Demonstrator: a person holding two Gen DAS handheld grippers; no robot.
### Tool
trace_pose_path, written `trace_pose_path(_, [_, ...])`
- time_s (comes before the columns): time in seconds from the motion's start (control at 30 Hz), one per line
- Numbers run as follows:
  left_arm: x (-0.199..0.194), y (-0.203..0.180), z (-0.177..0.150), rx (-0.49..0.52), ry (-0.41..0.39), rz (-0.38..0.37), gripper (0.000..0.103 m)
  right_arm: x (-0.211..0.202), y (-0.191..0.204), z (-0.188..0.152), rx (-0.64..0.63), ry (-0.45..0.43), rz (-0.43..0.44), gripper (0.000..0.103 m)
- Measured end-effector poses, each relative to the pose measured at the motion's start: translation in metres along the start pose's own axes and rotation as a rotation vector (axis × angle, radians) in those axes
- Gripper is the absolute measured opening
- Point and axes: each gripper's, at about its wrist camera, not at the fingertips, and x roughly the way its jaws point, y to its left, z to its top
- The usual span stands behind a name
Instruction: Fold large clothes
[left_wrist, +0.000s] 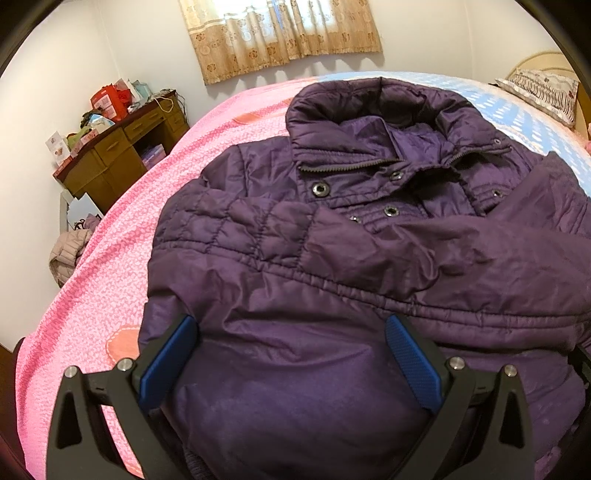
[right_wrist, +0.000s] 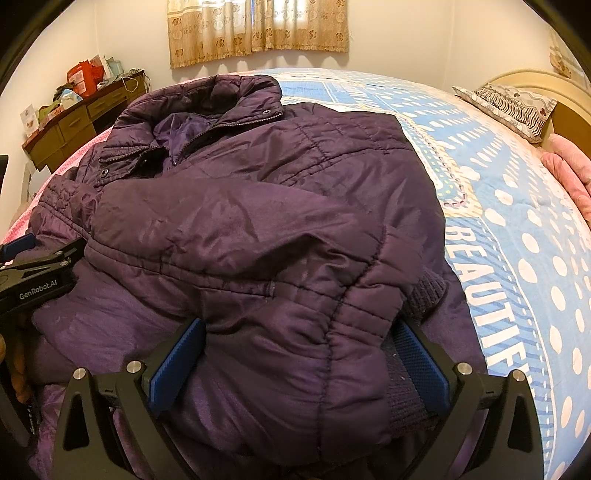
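A dark purple quilted jacket (left_wrist: 332, 258) lies front up on the bed, collar (left_wrist: 369, 107) toward the far wall. One sleeve (left_wrist: 443, 251) is folded across the chest. My left gripper (left_wrist: 295, 336) is open wide at the jacket's lower left part, its blue pads (left_wrist: 166, 362) on either side of the fabric. My right gripper (right_wrist: 301, 343) is also open wide, and a bulge of the jacket's (right_wrist: 258, 221) lower right side sits between its fingers. A knit cuff (right_wrist: 424, 291) shows beside the right pad (right_wrist: 421, 365). The left gripper's black housing (right_wrist: 37, 277) shows at the left edge of the right wrist view.
The bed has a pink sheet (left_wrist: 92, 277) on the left and a blue dotted blanket (right_wrist: 517, 221) on the right. A patterned pillow (right_wrist: 509, 107) lies by the headboard. A cluttered wooden desk (left_wrist: 122, 155) stands against the far wall, with a beige garment (left_wrist: 66, 254) beside the bed.
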Motion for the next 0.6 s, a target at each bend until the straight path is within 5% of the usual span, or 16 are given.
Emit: trace_pose_path(0.6, [0.000,-0.012,-0.001,0.052,-0.010,0.077,0.103,0.002,0.003,0.001,-0.016,0.004,-0.026,0.102])
